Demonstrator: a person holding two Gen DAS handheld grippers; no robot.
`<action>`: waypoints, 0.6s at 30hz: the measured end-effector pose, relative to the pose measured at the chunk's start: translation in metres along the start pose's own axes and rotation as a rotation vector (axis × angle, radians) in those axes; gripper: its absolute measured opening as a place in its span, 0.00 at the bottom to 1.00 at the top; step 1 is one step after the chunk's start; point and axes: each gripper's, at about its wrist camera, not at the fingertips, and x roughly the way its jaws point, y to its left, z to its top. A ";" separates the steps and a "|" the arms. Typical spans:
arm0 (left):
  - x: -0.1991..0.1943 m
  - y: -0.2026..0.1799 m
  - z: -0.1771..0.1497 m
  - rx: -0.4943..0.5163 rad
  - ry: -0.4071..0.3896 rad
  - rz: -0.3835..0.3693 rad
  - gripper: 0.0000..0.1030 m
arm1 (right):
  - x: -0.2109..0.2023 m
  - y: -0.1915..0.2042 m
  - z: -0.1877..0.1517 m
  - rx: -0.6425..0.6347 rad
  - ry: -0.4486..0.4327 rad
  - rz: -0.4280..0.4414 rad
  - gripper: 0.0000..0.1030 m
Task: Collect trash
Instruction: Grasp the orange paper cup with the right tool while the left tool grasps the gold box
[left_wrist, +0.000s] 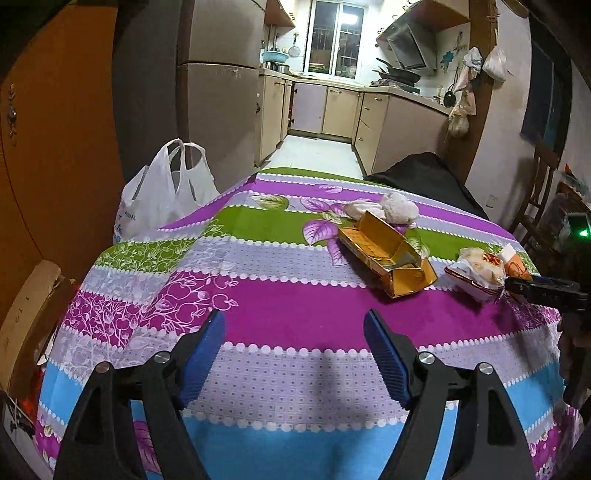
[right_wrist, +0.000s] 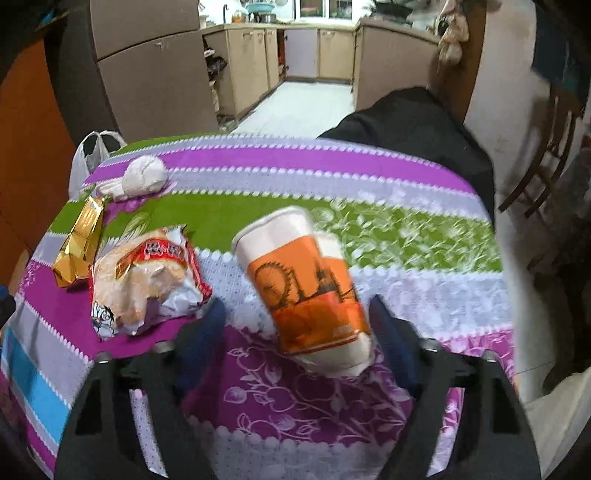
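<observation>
An orange and white paper cup (right_wrist: 306, 288) stands tilted on the striped tablecloth (right_wrist: 332, 177), between the open jaws of my right gripper (right_wrist: 297, 317); contact is unclear in the blur. A crumpled snack wrapper (right_wrist: 144, 284) lies left of it, then a gold carton (right_wrist: 79, 245) and a white crumpled wad (right_wrist: 144, 177). In the left wrist view my left gripper (left_wrist: 295, 328) is open and empty over the cloth, with the gold carton (left_wrist: 384, 254), the wad (left_wrist: 395, 208), the wrapper (left_wrist: 476, 271) and the cup (left_wrist: 515, 262) beyond it to the right.
A white plastic bag (left_wrist: 166, 192) stands open off the table's far left corner. A dark chair back (left_wrist: 428, 175) sits at the far edge. A cardboard box (left_wrist: 26, 321) is at the left. The kitchen floor (left_wrist: 314, 151) lies beyond.
</observation>
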 end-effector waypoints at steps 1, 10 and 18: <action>0.001 0.000 0.000 -0.002 0.002 0.001 0.75 | 0.001 0.002 -0.002 -0.009 0.001 -0.011 0.47; -0.009 -0.023 0.008 0.017 -0.009 -0.071 0.83 | -0.039 0.014 -0.055 0.056 -0.034 0.071 0.36; 0.033 -0.067 0.045 0.025 0.015 -0.069 0.87 | -0.101 0.021 -0.140 0.248 -0.073 0.206 0.36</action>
